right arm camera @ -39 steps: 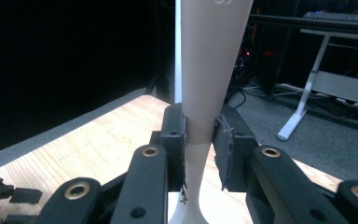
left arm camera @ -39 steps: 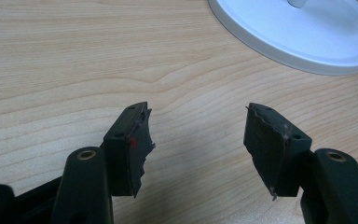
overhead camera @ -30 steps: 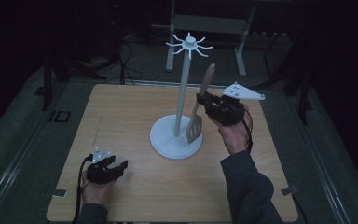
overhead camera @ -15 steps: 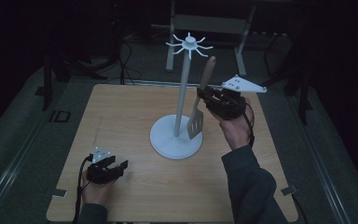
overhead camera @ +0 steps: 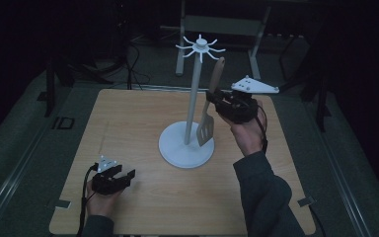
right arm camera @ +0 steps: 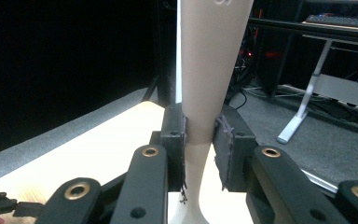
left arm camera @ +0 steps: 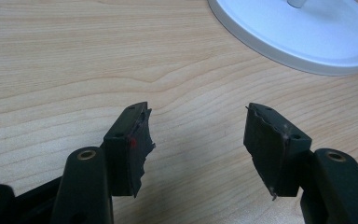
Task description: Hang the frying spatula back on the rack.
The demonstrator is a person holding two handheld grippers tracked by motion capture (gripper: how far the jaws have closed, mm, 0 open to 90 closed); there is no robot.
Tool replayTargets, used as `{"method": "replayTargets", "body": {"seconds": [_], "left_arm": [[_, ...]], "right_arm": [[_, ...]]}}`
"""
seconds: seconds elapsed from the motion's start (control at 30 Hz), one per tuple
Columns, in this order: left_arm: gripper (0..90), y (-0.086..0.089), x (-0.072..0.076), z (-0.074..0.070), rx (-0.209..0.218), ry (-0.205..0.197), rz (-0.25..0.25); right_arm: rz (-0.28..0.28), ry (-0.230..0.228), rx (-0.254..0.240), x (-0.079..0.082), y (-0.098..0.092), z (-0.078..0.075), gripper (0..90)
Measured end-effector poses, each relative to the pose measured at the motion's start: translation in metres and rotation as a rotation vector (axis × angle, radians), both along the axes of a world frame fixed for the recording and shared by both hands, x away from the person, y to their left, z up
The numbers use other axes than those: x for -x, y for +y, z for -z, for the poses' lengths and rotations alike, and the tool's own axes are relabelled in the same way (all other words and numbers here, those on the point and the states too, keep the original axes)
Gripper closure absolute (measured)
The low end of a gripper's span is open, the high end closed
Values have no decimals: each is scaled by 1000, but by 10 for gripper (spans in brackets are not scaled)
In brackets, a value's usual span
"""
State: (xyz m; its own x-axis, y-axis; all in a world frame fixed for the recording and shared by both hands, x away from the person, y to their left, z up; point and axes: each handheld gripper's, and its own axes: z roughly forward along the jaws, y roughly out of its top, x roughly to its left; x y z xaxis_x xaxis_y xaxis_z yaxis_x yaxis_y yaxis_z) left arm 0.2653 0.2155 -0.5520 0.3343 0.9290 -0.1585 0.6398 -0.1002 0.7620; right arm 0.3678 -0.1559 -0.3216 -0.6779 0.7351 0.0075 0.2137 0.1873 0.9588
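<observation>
While the right gripper (overhead camera: 216, 101) is clamped on the spatula (overhead camera: 208, 116), upright beside the stand's pole (overhead camera: 193, 101), hanging it on a hook (overhead camera: 216, 49) remains (left gripper (overhead camera: 121, 177) gapes, empty).

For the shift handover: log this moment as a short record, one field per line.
held item: spatula, upright, slotted blade down, handle up
holder: right gripper, shut on the handle
beside it: white hook stand, spatula not hung
left gripper: open, nothing between the jaws, low over the wooden table
</observation>
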Motion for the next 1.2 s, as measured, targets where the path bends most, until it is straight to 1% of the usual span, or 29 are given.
{"method": "replayTargets", "body": {"seconds": [0.1,0.4,1.2], "left_arm": [[406,0,0,0,1,1,0],[407,0,0,0,1,1,0],[407,0,0,0,2,1,-1]], "right_arm": [[-5,9,2,-2,1,-2,747],[-9,16,11,-5,3,-5,747],[-5,28,18,-11,8,-4,747]]}}
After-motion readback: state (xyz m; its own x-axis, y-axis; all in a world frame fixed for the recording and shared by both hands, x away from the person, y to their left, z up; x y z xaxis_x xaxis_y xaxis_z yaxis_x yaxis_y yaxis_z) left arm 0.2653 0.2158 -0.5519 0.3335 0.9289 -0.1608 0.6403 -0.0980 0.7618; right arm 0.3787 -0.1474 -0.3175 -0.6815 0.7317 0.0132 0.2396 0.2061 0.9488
